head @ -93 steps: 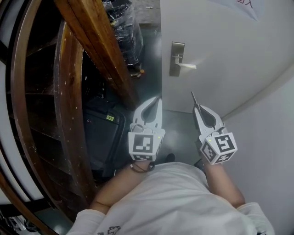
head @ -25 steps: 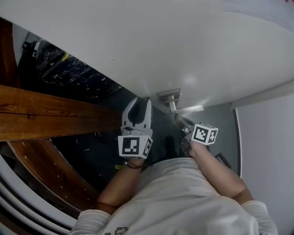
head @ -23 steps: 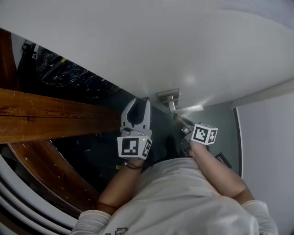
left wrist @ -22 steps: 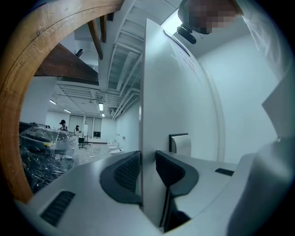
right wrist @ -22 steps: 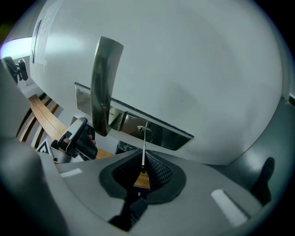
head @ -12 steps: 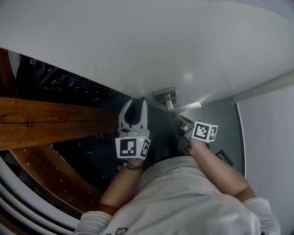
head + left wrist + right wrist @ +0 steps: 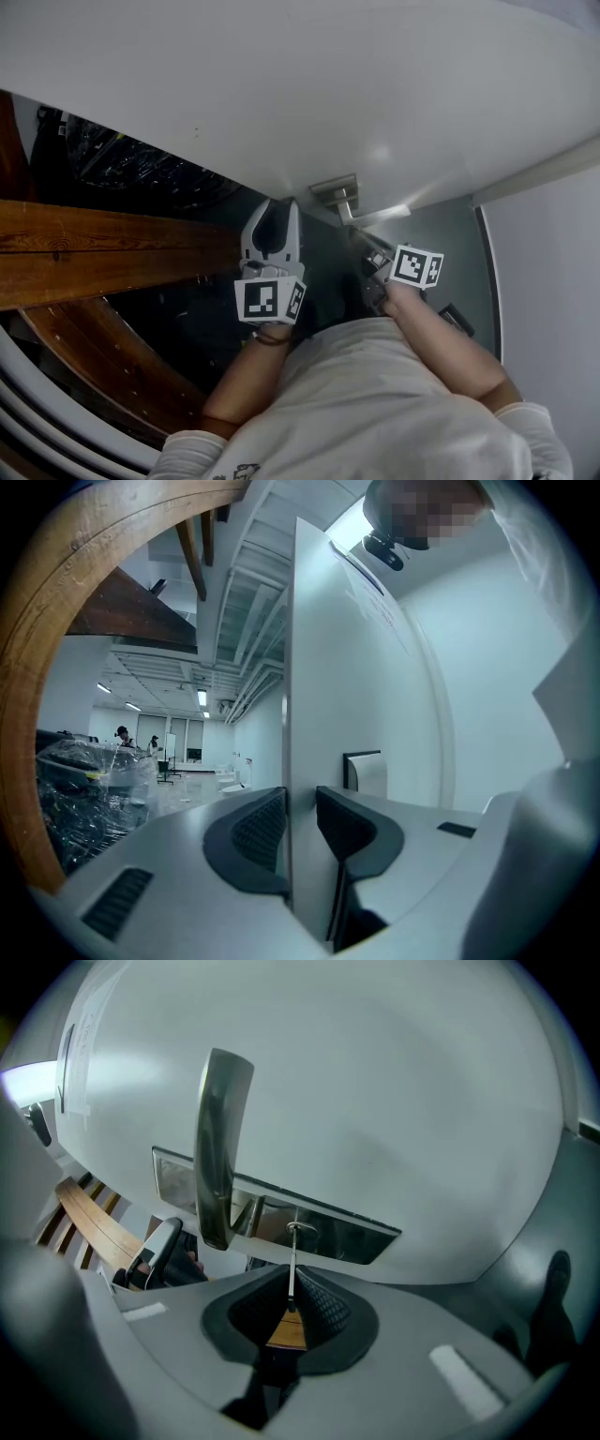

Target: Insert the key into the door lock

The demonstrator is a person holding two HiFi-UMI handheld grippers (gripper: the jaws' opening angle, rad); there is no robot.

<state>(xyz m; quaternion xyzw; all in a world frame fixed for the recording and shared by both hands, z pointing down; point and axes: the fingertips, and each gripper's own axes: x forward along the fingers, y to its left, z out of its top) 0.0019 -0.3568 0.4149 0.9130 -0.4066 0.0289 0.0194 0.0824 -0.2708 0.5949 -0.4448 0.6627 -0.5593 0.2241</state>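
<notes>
The white door [image 7: 309, 84] fills the top of the head view, with its steel lock plate [image 7: 335, 192] and lever handle [image 7: 375, 217]. My right gripper [image 7: 292, 1283] is shut on a key [image 7: 292, 1262] with a brownish head. Its thin blade points straight at the keyhole cylinder [image 7: 300, 1230] on the lock plate [image 7: 347, 1234], and the tip is at or touching it. The lever handle [image 7: 217, 1147] hangs just left of the key. My left gripper [image 7: 281, 208] hovers by the door's free edge [image 7: 291, 714], jaws a little apart and holding nothing.
A brown wooden beam [image 7: 112, 253] and dark plastic-wrapped goods [image 7: 141, 159] lie left of the door. A grey wall [image 7: 544, 262] closes the right side. Past the door's edge, the left gripper view shows a long hall with distant people [image 7: 122, 733].
Since 3.7 s ago I have come close to the door and the right gripper has brought the key up to the lock plate. Over the last second it has barely moved.
</notes>
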